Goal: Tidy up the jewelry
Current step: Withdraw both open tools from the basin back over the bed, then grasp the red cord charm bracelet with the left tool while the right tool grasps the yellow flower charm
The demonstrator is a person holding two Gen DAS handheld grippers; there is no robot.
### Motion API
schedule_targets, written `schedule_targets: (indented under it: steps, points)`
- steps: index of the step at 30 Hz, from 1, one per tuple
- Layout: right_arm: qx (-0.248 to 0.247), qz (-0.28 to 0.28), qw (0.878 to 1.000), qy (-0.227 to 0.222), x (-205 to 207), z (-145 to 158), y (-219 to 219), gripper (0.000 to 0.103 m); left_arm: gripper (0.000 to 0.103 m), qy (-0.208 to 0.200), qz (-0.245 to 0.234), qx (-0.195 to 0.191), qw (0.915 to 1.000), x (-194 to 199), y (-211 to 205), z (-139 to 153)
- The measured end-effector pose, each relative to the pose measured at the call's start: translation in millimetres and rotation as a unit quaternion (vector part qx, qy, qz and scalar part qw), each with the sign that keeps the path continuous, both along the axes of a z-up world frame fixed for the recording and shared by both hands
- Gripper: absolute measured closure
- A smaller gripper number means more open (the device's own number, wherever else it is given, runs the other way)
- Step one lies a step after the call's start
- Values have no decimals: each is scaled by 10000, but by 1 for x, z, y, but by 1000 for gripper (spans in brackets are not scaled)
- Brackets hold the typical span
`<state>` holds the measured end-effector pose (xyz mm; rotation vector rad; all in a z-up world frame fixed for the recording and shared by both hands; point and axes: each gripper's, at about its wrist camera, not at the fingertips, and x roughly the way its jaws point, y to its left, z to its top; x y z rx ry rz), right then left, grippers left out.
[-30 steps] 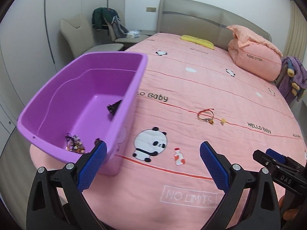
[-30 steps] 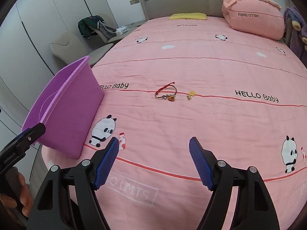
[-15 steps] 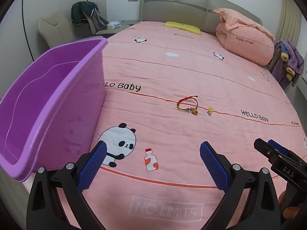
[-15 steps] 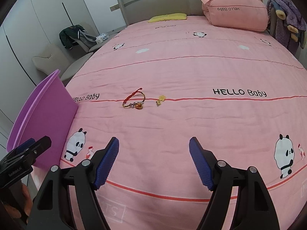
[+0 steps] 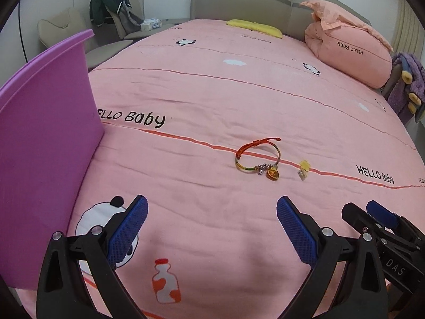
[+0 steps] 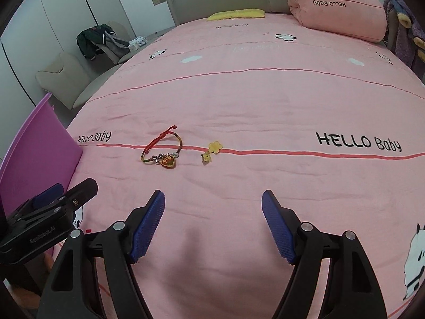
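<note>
**Both grippers wide over the pink bedspread**

Nearest the cameras, the left gripper [image 5: 212,214] and right gripper [image 6: 213,202] hang with jaws apart, nothing between them. Beyond, a red-and-gold bracelet [image 5: 257,159] lies on the bedspread [image 5: 212,101], with 1 small yellow flower charm [image 5: 304,168] just to its right. At far left stands a purple tub [image 5: 45,143], well apart from both pieces.

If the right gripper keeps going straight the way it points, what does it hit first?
Probably bare bedspread: the open right gripper aims short of the bracelet and yellow flower charm.
</note>
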<state>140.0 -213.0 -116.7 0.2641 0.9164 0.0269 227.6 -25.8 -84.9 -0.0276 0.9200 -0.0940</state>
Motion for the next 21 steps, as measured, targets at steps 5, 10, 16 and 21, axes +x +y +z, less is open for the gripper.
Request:
schedule_targets:
  steps: [5, 10, 16, 21]
  points:
    - [-97, 21, 9999, 80, 26, -15, 3, 31, 7, 64, 66, 85, 9999, 28, -5, -19]
    - [-435, 56, 9990, 133, 47, -28, 7, 31, 7, 95, 32, 107, 9999, 45, -13, -33]
    - [-526, -26, 9981, 326, 68, -43, 0, 31, 7, 243, 110, 26, 9996, 63, -16, -49]
    - [-549, 22, 9978, 376, 77, -53, 1, 31, 7, 330, 91, -28, 9994, 76, -19, -59]
